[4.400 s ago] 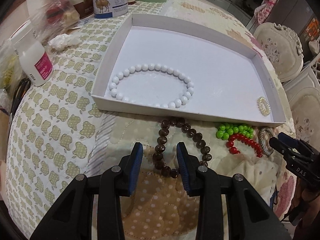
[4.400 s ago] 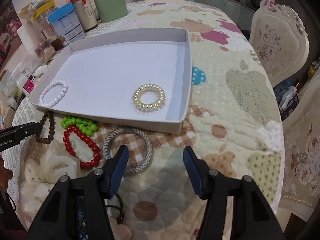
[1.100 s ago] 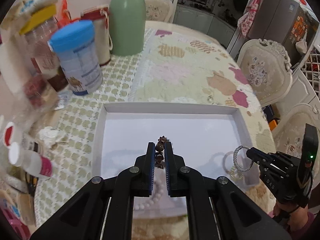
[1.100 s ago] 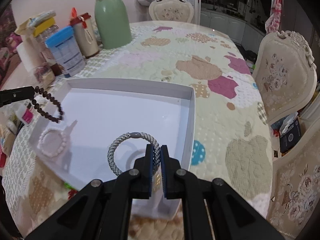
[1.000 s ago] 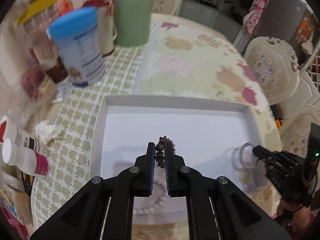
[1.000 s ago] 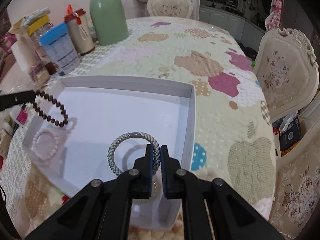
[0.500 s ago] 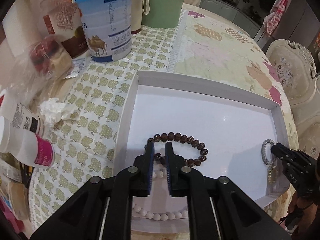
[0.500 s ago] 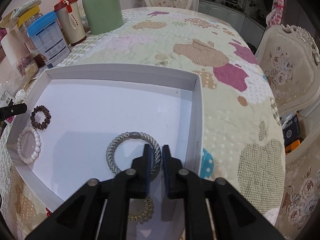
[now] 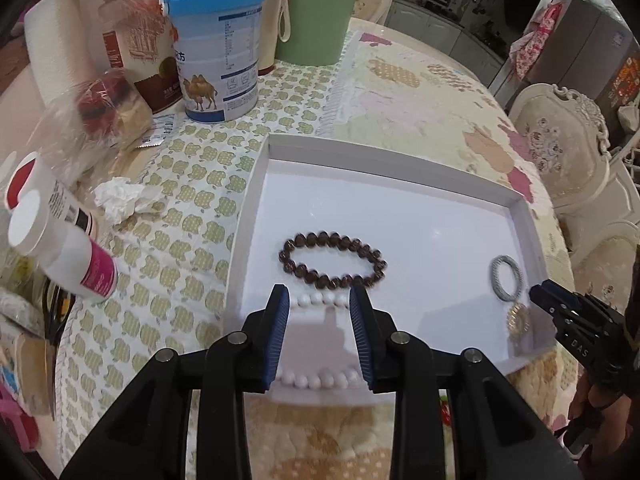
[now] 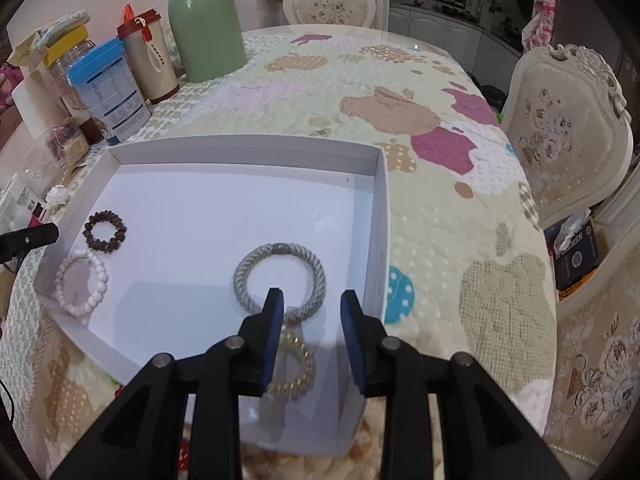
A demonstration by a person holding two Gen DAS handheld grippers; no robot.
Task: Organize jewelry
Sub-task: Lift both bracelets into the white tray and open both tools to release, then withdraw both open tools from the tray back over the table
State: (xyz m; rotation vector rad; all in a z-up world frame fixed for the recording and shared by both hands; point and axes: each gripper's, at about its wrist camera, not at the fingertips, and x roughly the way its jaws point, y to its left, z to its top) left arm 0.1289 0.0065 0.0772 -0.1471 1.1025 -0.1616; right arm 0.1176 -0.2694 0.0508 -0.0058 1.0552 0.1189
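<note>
A white tray (image 9: 392, 160) (image 10: 248, 148) holds the jewelry. The brown bead bracelet (image 9: 332, 261) (image 10: 105, 230) lies flat on its floor, just beyond my open, empty left gripper (image 9: 320, 320). A white bead bracelet (image 9: 320, 379) (image 10: 82, 283) lies under that gripper near the tray's front wall. The grey woven bracelet (image 10: 280, 280) (image 9: 506, 278) lies in the tray in front of my open, empty right gripper (image 10: 311, 320). A gold coil ring (image 10: 294, 372) (image 9: 518, 318) lies beneath the right fingers.
A blue-lidded tin (image 9: 218, 48), a green bottle (image 9: 318, 8), jars, a white-and-pink bottle (image 9: 60, 256) and crumpled tissue (image 9: 120, 198) stand left of the tray. Chairs (image 10: 560, 128) stand at the table's right. Red beads (image 9: 446, 412) peek out below the tray's front.
Both grippers have opened and let go. The brown bracelet and the grey bracelet now lie in the tray. Both grippers have pulled back slightly.
</note>
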